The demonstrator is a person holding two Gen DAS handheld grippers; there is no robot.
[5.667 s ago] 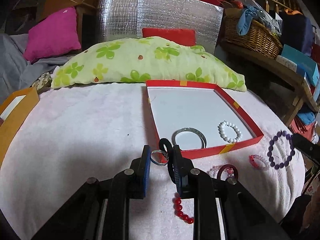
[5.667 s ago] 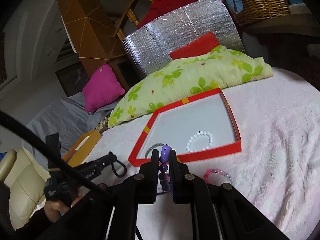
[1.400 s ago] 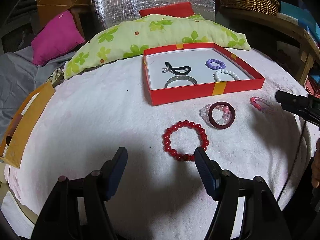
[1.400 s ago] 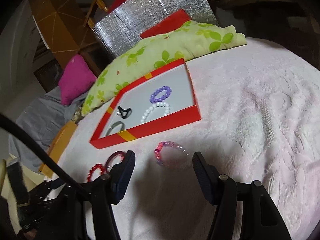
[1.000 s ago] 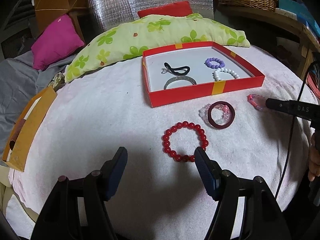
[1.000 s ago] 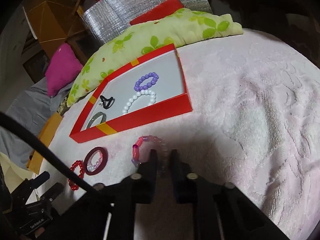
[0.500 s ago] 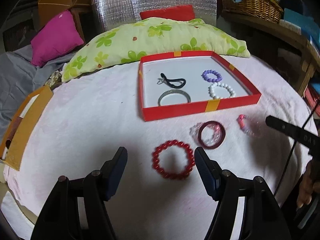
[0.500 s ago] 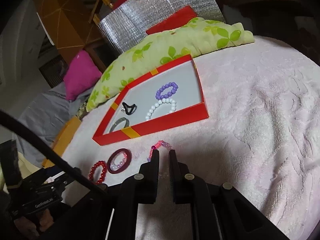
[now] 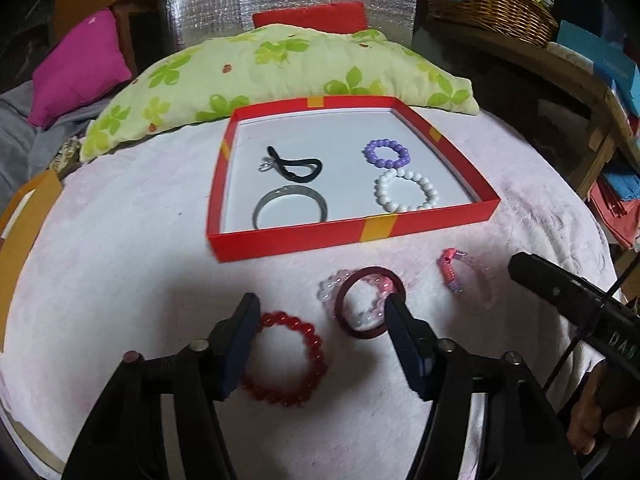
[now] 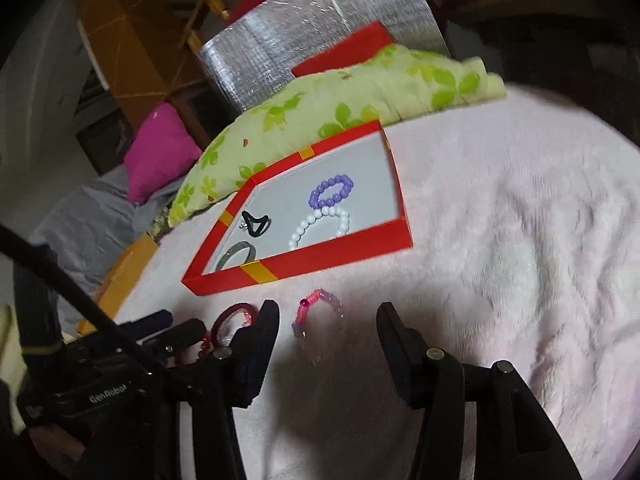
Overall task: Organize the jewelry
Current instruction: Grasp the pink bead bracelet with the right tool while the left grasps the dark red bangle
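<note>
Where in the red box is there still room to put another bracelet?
In the red box, the bare white floor runs along the back wall, behind the black hair tie and the purple bead bracelet. A narrower strip runs down the middle, between the silver bangle and the white bead bracelet. The front half is crowded.

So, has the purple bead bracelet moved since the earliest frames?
Yes. The purple bead bracelet went from outside the red box into it, behind the white bracelet.

Upper frame: silver quilted foil panel [image 9: 280, 4]; green leaf-print pillow [image 9: 280, 68] before it; magenta cushion [image 9: 76, 68] upper left; woven wicker basket [image 9: 492, 4] on wooden shelf [image 9: 580, 80] upper right.
</note>
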